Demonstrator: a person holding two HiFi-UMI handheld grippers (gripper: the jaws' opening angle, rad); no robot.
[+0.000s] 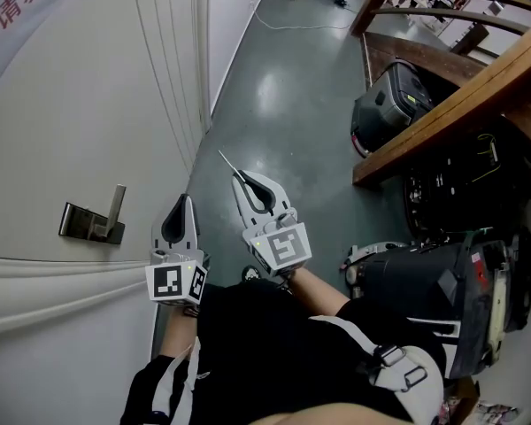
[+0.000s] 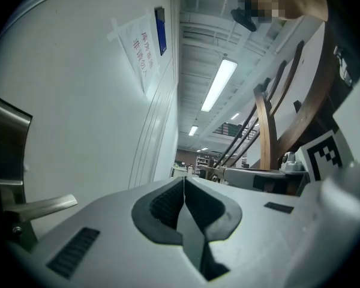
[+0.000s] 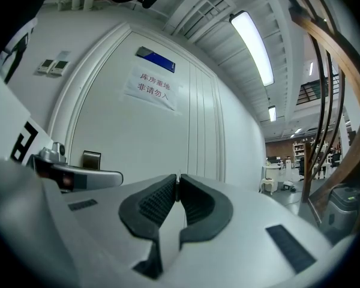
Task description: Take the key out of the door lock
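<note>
1 key (image 1: 229, 164) clamped in right gripper (image 1: 242, 179) fingers; left gripper (image 1: 187, 200) fingers together near door handle (image 1: 93, 224).

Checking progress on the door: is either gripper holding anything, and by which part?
The right gripper pinches a thin silvery key by one end; the rest sticks out forward. The left gripper is shut, empty.

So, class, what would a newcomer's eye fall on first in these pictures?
Two grey hand-held grippers with black-and-white marker cubes sit low in the middle of the head view. The left gripper is shut and empty, while the right gripper pinches a thin pale sliver, possibly the key. To their left stands the large white door with its brushed-metal lever handle. A brown wooden stair rail slants across the right.
</note>
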